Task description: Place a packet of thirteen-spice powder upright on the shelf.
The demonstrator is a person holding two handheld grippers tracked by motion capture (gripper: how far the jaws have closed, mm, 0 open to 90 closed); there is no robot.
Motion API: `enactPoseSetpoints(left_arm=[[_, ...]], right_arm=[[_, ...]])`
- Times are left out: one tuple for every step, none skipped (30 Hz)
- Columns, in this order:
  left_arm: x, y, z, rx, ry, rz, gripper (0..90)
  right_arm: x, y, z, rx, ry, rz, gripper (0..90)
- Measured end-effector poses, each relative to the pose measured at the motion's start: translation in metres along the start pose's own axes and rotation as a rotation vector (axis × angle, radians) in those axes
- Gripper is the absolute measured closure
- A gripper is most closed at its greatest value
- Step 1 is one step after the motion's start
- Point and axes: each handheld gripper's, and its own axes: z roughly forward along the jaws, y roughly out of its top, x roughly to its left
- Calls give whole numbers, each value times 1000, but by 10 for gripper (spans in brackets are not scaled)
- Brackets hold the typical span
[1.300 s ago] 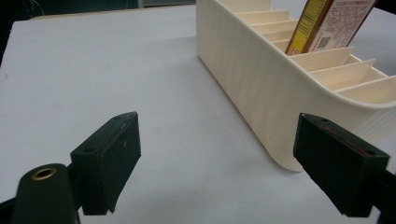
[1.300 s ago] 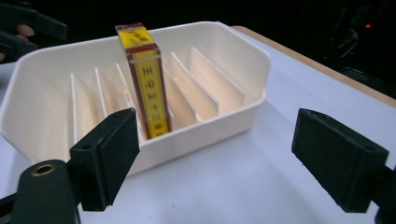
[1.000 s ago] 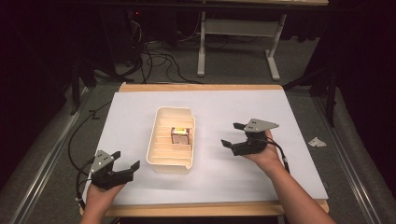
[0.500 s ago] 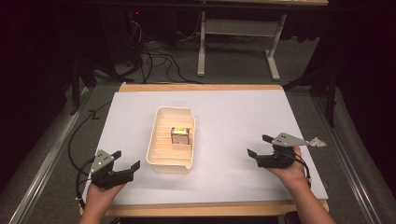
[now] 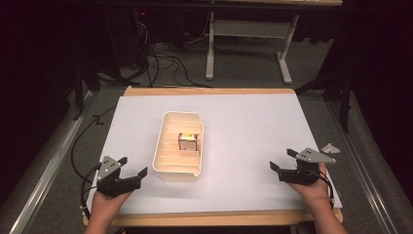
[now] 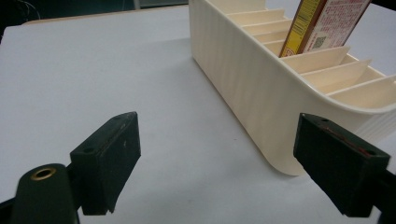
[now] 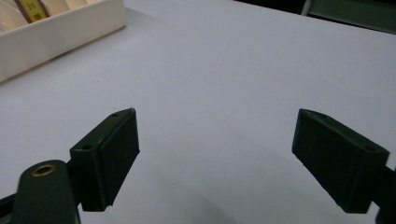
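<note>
Beside the ribbed cream plastic tray [image 5: 171,165] — both black grippers, left gripper [image 5: 130,170] and right gripper [image 5: 282,160], gape empty.

Light falls from above onto the white surface [image 5: 253,122], which is evenly bright, while the room past its far edge lies dark. The slotted tray [image 5: 178,146] casts a faint, soft shadow. In both gripper views the near black tongs are slightly soft, the surface shows mild grain, and no glare appears.
</note>
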Motion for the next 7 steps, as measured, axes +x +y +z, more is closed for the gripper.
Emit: enactPoseSetpoints(left_arm=[[0,0,0,-1,2,-1,155],[0,-1,0,0,5,-1,155],[0,-1,0,0,5,-2,155],[0,-1,0,2,6,0,155],[0,-1,0,1,6,1,155],[-1,-1,0,3,5,4,155],[-1,-1,-1,4,4,5,155]], right_arm=[[1,0,0,0,-1,1,150],[1,0,0,1,-3,0,150],[1,0,-1,-1,-2,3,150],[1,0,-1,-7,1,1,150],[1,0,-1,-7,1,1,150],[1,0,-1,-7,1,2,150],[1,0,0,-9,3,4,150]])
